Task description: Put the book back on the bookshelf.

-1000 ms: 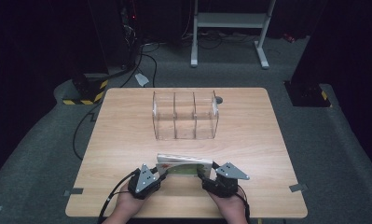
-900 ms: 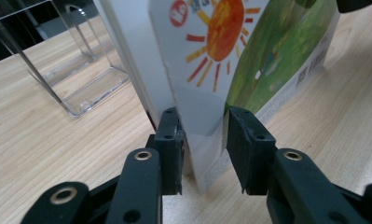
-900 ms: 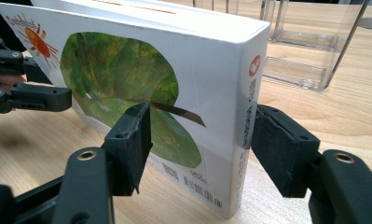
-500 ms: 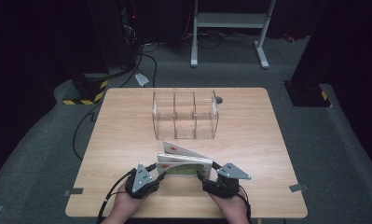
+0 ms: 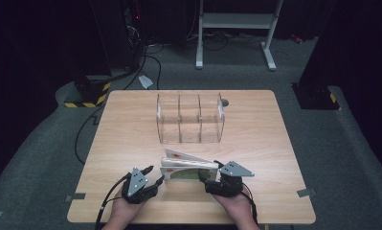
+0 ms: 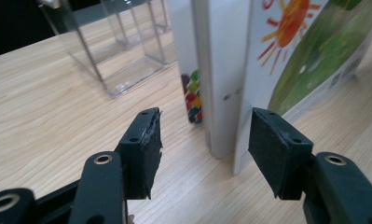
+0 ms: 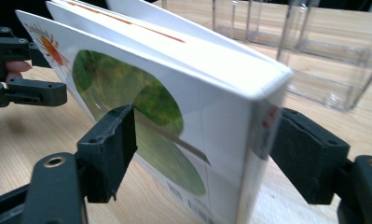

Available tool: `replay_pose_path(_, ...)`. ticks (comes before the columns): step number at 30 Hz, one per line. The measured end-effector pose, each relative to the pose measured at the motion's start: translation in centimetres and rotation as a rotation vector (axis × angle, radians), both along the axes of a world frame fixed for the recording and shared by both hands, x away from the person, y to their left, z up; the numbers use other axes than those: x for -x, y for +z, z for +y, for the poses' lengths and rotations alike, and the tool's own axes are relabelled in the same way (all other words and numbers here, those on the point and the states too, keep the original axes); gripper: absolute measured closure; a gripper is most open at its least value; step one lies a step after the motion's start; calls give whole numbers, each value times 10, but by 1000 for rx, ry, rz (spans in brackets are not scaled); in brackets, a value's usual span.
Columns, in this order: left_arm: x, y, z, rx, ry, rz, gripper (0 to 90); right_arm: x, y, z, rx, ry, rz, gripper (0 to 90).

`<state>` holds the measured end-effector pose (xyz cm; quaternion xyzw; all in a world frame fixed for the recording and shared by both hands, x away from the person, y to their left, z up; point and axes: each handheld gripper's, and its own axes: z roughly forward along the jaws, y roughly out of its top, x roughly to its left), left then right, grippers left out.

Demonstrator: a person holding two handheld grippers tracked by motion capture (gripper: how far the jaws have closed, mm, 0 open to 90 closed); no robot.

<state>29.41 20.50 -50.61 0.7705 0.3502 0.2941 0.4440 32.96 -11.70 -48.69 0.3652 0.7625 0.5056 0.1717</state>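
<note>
High view: your left gripper (image 5: pixel 155 178) and right gripper (image 5: pixel 208 175) have just been opening, freeing the books (image 5: pixel 188 167) near the desk's (image 5: pixel 131 124) front edge; both stand open.

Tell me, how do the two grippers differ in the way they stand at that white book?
The right gripper has its jaws astride the book's spine end; the left gripper stands just short of the splayed page end. The book fans open toward the left, and stays closed at the right. Both have just been opening, and both rest low on the table.

One book (image 5: pixel 188 168), one clear organizer (image 5: pixel 190 119)
</note>
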Motion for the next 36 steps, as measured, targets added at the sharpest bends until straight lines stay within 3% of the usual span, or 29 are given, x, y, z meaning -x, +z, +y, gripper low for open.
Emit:
replay_pose_path(6,4,0,15,27,48,10,439,-5,1,6,-9,41,-9,249)
replay_pose_path(13,4,0,30,41,99,20,439,-4,4,11,-11,59,-49,296)
replay_pose_path(20,0,-4,40,7,137,37,438,-3,5,10,-17,72,-62,379)
replay_pose_path(30,-18,-16,48,-52,170,98,434,3,5,5,-13,102,-73,480)
replay_pose_path(36,-24,-19,51,-50,199,141,427,9,5,4,-7,108,-81,523)
